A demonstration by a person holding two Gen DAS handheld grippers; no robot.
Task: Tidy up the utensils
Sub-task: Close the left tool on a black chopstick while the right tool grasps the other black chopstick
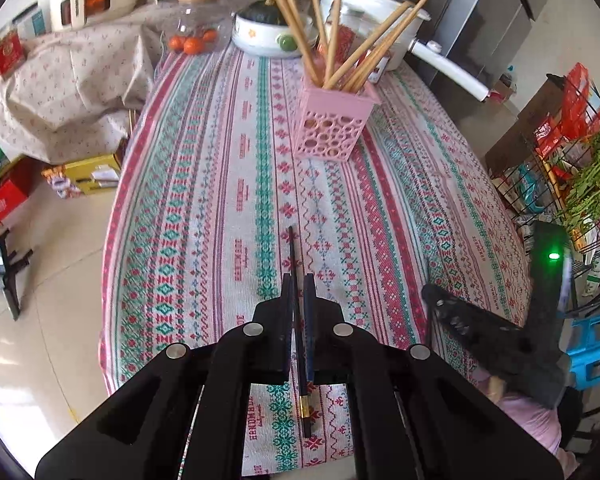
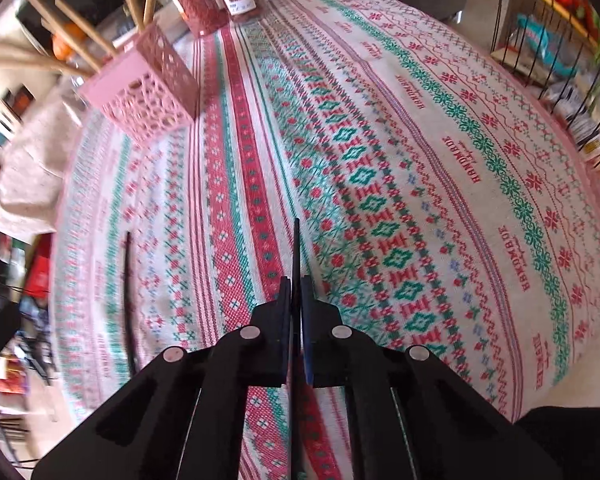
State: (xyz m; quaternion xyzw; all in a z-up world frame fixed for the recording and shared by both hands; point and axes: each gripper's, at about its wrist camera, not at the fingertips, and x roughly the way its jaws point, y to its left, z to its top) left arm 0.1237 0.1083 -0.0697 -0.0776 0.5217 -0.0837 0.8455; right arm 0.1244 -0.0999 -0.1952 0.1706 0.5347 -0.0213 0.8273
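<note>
Left gripper: fingers clamped on a black chopstick, which runs lengthwise between them, tip projecting far, gold-banded end trailing near.

Right gripper: fingers clamped on a second black chopstick, tip likewise pointing far. Its lower end cannot be seen.

Both are held along the finger axis, probably so they can drop tip-first into the holder.

Pink holder: upright on the worktop, well beyond both grippers, already stocked with wooden chopsticks.
</note>
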